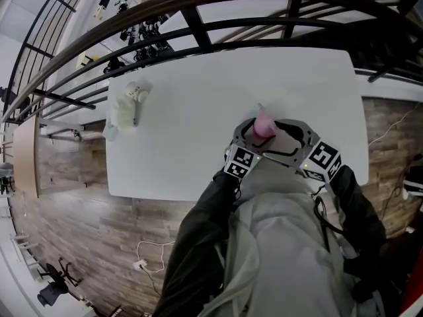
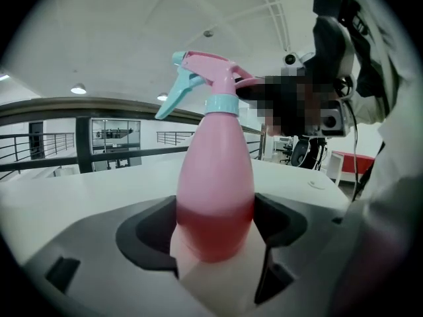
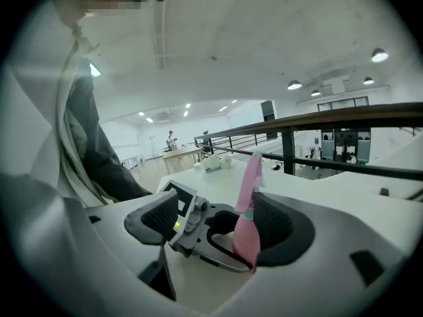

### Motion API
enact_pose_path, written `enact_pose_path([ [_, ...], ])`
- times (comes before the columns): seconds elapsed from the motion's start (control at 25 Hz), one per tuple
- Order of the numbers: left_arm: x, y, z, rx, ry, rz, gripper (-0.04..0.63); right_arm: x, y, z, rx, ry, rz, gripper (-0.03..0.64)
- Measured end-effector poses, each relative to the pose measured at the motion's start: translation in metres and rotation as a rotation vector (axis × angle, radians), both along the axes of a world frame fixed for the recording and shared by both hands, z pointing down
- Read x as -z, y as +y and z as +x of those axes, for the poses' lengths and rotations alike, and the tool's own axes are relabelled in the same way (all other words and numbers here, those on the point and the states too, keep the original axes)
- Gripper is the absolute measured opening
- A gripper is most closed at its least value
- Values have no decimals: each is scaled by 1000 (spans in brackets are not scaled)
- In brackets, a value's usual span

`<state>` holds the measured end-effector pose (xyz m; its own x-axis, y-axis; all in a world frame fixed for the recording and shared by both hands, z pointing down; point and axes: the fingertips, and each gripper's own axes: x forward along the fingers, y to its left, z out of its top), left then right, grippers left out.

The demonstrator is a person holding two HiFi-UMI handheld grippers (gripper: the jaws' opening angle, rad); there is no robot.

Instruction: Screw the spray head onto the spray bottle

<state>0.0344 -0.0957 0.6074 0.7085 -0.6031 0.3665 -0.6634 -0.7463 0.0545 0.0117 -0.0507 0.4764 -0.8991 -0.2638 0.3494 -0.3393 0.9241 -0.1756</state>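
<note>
A pink spray bottle (image 2: pixel 215 177) stands upright between the jaws of my left gripper (image 2: pixel 215 224), which is shut on its lower body. On its neck sits the pink spray head (image 2: pixel 215 74), with a teal collar (image 2: pixel 220 103) and a teal trigger (image 2: pixel 173 96). In the head view the bottle (image 1: pixel 264 124) is over the table's near edge, close to the person's body, with my left gripper (image 1: pixel 246 139) on its left. My right gripper (image 1: pixel 291 139) stands open on its right. In the right gripper view the bottle (image 3: pixel 248 210) is close to the right pad of my right gripper (image 3: pixel 218 220), with nothing pinched.
A pale bottle with a white object (image 1: pixel 129 104) lies at the far left of the white table (image 1: pixel 198 144). A dark railing (image 1: pixel 198 25) runs beyond the table's far edge. The person's jacket (image 1: pixel 277 243) fills the lower part of the head view.
</note>
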Motion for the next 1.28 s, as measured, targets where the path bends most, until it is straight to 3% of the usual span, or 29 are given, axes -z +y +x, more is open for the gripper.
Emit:
enact_pose_path([
  [0.32, -4, 2, 1, 2, -27, -7, 371, 10, 5, 3, -115, -172, -184, 354],
  [0.44, -9, -2, 0, 3, -38, -10, 371, 6, 1, -2, -92, -165, -180, 354],
  [0.52, -15, 0, 2, -15, -44, -11, 371, 3, 12, -4, -19, -136, -191, 354],
  [0.6, -16, 1, 5, -46, -47, -13, 371, -2, 30, -3, 104, -65, -136, 351],
  [0.64, -15, 2, 5, -63, -47, -14, 371, 0, 32, 1, 131, -37, -56, 351],
  [0.72, -9, 4, 5, -98, -40, -19, 371, 13, 9, 19, 55, -34, 140, 351],
  [0.8, -7, 5, 5, -134, -31, -24, 371, 20, -27, 39, -49, -42, 234, 353],
  [0.88, -9, 9, 5, -174, -31, -24, 371, 4, -47, 41, -8, -15, 157, 357],
  [1.0, -10, 18, 7, -230, -35, -26, 371, -22, -53, 20, 159, -10, -39, 373],
  [1.28, -9, 26, 13, -276, -45, -23, 371, -34, -19, 1, 384, 29, -152, 383],
])
